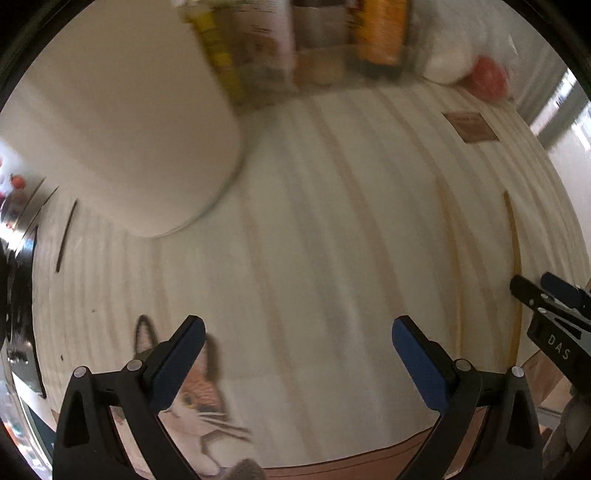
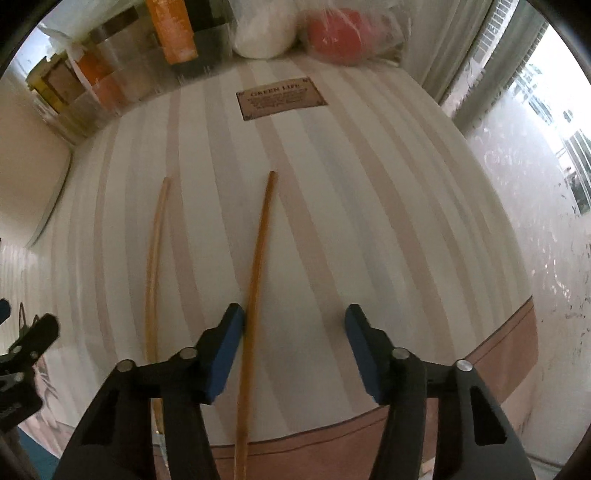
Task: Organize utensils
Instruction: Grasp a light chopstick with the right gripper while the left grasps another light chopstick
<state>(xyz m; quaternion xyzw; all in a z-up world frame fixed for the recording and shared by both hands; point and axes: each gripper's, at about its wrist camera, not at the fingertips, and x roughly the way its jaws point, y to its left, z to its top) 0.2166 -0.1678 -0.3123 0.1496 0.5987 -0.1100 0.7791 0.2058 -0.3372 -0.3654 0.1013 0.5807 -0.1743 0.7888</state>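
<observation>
The darker chopstick (image 2: 258, 258) lies on the striped counter (image 2: 369, 221), running from the near edge toward the middle. It passes between the jaws of the right tongs (image 2: 294, 317), touching the left pad; the right pad stands clear of it, so the jaws are apart and nothing is clamped. Judged, the tongs straddle the stick ready to pinch it. The paler chopstick (image 2: 155, 258) lies just beside it on the left, roughly parallel, untouched.

The left tongs (image 1: 298, 328) hang over bare counter near its near edge, jaws wide apart and empty.

A brown label (image 2: 281, 98) toward the far edge reads "GREEN LIFE"; its smaller text is illegible. Blurred packets (image 2: 173, 33) stand along the far edge. "DAS" is printed on the right tongs' body.
</observation>
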